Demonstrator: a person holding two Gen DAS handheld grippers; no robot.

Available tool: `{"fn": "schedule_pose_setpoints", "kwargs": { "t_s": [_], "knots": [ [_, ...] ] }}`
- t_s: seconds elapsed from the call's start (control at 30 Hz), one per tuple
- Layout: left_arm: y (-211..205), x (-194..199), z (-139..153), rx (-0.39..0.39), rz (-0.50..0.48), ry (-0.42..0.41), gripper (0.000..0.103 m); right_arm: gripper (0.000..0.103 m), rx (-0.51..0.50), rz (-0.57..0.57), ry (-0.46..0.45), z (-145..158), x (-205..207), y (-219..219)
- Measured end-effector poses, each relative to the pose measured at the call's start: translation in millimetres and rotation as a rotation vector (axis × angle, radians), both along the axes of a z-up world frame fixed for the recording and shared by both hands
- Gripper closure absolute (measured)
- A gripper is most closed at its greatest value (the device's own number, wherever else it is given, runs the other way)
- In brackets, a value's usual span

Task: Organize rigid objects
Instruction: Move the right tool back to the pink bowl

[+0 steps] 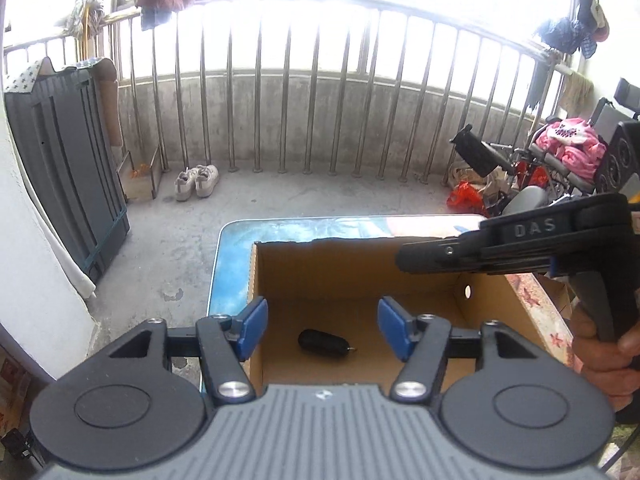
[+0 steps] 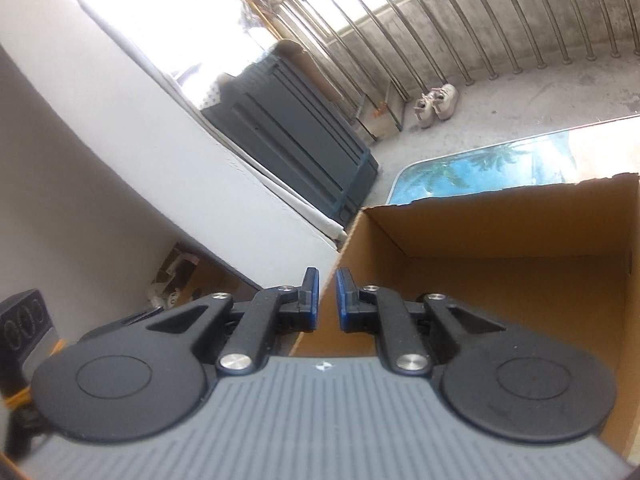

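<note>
Two wrist views, close above one shared cardboard box (image 1: pixel 360 276), angled down.

Cardboard box (image 2: pixel 500 232) — right side cropped

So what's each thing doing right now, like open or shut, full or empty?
Left gripper: open, holding nothing.
Right gripper: shut, holding nothing.
Cardboard box: open on top, standing on the table.
Black oval thing: lying loose on the box floor.
Shoes: side by side on the floor by the railing.
</note>
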State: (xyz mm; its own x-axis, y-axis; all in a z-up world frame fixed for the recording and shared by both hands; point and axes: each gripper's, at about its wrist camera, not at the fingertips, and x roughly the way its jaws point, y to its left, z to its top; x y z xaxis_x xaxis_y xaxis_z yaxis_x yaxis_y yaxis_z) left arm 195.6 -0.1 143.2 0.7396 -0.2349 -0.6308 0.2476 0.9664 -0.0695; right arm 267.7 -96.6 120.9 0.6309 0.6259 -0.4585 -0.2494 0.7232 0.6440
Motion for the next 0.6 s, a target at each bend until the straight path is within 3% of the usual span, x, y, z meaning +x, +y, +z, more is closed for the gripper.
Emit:
{"fn": "schedule_pose_setpoints", "kwargs": {
  "t_s": [0.17,0.37,0.5,0.6],
  "knots": [
    [19.4,-45.6,6.2,-0.007,0.006,-0.039,0.031,0.092,0.037,0.031,-0.073,15.2,-63.8,-6.4],
    [44.8,-87.5,-10.8,-0.042,0.043,-0.013,0.030,0.092,0.060,0.022,-0.095,14.7,-122.5,-17.4],
    [56.5,-110.8,-36.3,-0.077,0.037,0.019,0.031,0.092,0.078,0.014,-0.083,-3.6,-164.8,-18.5],
    [58.8,-125.0,-57.6,-0.101,0.026,0.046,0.033,0.092,0.096,0.012,-0.023,-33.4,-188.1,-9.4]
  ]
}}
